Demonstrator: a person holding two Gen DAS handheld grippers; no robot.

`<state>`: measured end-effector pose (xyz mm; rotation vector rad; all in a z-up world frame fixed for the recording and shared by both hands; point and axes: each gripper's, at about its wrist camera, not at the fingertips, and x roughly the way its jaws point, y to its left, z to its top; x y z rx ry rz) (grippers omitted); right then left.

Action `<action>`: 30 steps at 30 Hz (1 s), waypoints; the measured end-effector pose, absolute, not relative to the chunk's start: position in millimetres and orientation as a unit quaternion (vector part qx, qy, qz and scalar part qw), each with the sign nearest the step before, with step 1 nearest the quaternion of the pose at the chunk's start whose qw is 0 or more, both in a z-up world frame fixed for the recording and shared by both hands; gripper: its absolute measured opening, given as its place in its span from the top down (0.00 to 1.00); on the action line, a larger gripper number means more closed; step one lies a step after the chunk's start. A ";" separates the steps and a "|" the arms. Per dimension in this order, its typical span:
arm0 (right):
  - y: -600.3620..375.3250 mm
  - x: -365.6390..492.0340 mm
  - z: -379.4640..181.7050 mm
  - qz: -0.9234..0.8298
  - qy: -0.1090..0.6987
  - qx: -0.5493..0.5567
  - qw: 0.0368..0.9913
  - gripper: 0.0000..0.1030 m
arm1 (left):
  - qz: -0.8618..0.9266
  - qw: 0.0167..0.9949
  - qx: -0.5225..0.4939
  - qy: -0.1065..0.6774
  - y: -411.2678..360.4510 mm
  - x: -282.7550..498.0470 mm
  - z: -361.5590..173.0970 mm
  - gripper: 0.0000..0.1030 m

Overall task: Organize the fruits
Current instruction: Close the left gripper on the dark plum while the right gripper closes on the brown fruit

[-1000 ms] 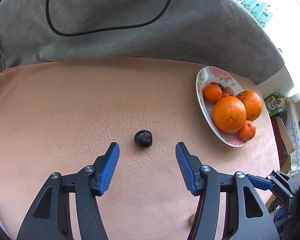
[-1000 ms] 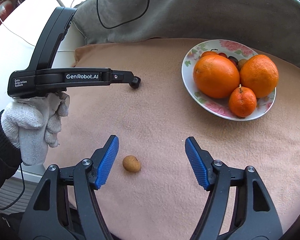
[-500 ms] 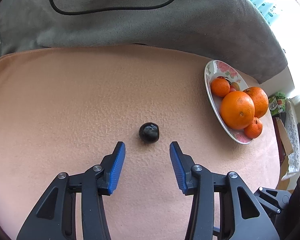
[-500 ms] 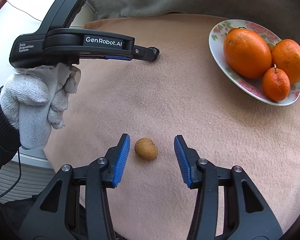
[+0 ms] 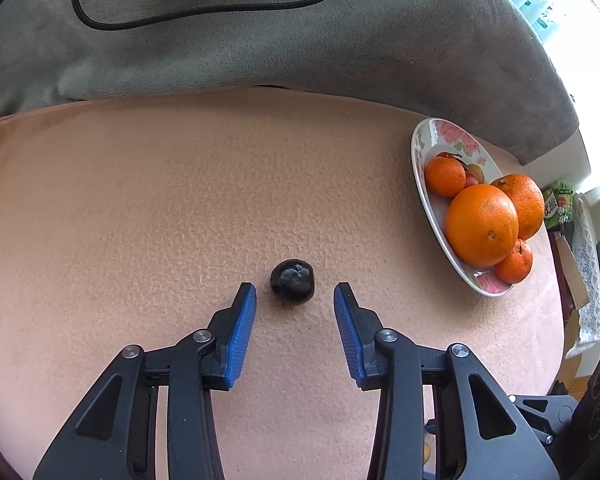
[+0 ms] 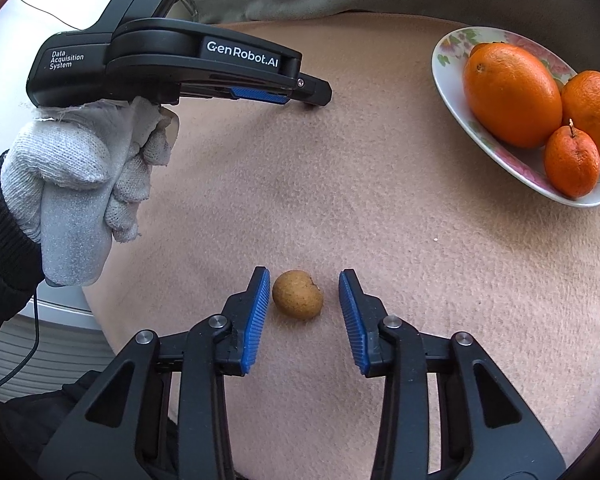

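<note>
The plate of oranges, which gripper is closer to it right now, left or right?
Right, probably. The right gripper sits at the small brown fruit, with the plate ahead to its right. The left gripper brackets the dark fruit, farther across the cloth.

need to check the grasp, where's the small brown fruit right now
In the right wrist view the small brown fruit lies on the peach cloth between the open right gripper's fingers, nearer the left one, well short of the plate.

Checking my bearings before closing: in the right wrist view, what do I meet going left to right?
Gloved left hand → right gripper's left finger → small brown fruit → its right finger → plate of oranges.
</note>
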<state>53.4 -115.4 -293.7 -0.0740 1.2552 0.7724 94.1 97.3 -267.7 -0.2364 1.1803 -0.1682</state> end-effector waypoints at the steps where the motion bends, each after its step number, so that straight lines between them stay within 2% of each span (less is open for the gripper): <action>1: -115.1 52.9 -294.7 0.352 0.573 -0.033 0.740 0.64 | -0.080 0.821 -0.111 0.555 96.8 95.1 -268.9 0.63; 9: -113.9 49.0 -298.2 0.356 0.575 -0.031 0.736 0.68 | -0.078 0.820 -0.106 0.558 93.6 100.3 -274.5 0.69; 12: -113.8 49.3 -299.0 0.360 0.576 -0.030 0.733 0.72 | -0.077 0.820 -0.105 0.558 94.2 100.6 -275.4 0.72; 19: -113.5 45.0 -295.5 0.362 0.576 -0.028 0.733 0.72 | -0.077 0.821 -0.104 0.557 87.5 105.4 -279.8 0.79; 30: -120.4 51.1 -286.2 0.365 0.572 -0.024 0.735 0.73 | -0.079 0.824 -0.097 0.553 90.0 99.0 -276.8 0.79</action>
